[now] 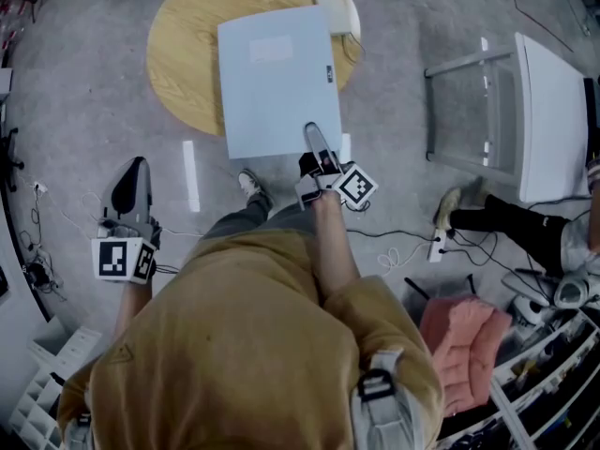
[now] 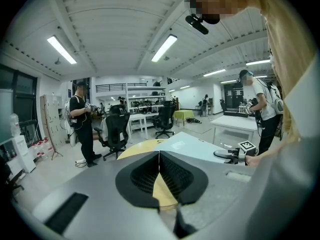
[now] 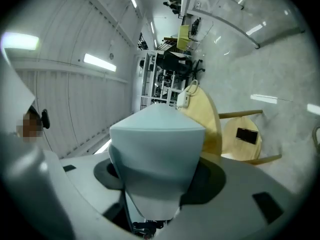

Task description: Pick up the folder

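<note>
- The pale blue-grey rectangular folder [image 1: 277, 78] lies over the round light-wood surface [image 1: 178, 59], its near edge overhanging towards the person. I can't tell whether its far end rests on the wood.
- The right gripper [image 1: 310, 131] grips that near edge, and the folder fills the gap between its jaws.
- The left gripper [image 1: 134, 167] hangs well apart, jaws pressed together on nothing.
- Risk: 1 pinch on 1 edge of a wide, thin folder; its weight could swing it or slide it free.
- Its far corner is just beside a small white box [image 1: 339, 12], which could snag it.
</note>
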`<state>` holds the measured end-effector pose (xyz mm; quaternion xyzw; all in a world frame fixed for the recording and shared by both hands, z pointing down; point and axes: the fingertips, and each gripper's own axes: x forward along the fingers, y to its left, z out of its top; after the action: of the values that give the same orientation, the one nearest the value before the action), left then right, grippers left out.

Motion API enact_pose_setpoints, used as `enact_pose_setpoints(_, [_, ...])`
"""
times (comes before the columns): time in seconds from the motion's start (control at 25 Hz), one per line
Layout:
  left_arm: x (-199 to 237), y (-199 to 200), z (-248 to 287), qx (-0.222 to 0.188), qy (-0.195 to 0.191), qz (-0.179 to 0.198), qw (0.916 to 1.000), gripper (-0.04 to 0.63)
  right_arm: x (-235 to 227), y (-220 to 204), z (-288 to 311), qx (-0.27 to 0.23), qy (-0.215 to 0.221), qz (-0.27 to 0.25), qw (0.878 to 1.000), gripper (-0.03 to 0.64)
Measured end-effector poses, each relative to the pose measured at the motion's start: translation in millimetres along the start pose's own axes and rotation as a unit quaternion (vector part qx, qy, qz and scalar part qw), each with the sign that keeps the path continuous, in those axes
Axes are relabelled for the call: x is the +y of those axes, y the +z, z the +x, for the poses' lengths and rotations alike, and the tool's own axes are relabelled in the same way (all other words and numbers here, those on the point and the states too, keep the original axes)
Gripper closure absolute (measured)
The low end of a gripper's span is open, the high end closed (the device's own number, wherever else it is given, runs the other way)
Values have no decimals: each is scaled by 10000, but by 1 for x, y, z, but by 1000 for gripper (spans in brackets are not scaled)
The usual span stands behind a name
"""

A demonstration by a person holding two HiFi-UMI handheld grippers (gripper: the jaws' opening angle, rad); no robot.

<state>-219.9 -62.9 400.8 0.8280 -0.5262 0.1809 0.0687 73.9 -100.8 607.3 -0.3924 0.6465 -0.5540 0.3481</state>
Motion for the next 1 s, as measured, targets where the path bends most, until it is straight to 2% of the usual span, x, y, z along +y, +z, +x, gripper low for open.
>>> enact_pose_setpoints(0.24, [-2, 9, -9, -262, 30, -62, 9996, 591, 88, 24, 17, -88, 908, -495, 9946, 351])
enact_pose_setpoints(0.4, [-5, 19, -12, -523, 70, -126, 9985, 591, 155, 36, 21, -128, 1444, -772, 9864, 350])
enact_pose_setpoints(0.56, [-7, 35, -15, -821, 125, -144, 9964, 591, 212, 52, 19, -323, 1986, -821, 9761, 350])
enact_pose_setpoints(0.84, [-9, 54, -19, -1136, 251, -194, 9930, 591, 289, 90, 4, -771, 2693, -763, 9569, 350])
enact_pose_setpoints(1.0, [-13, 58, -17, -1199, 271, -227, 9922, 591, 324, 114, -7, -1025, 2902, -897, 9472, 348])
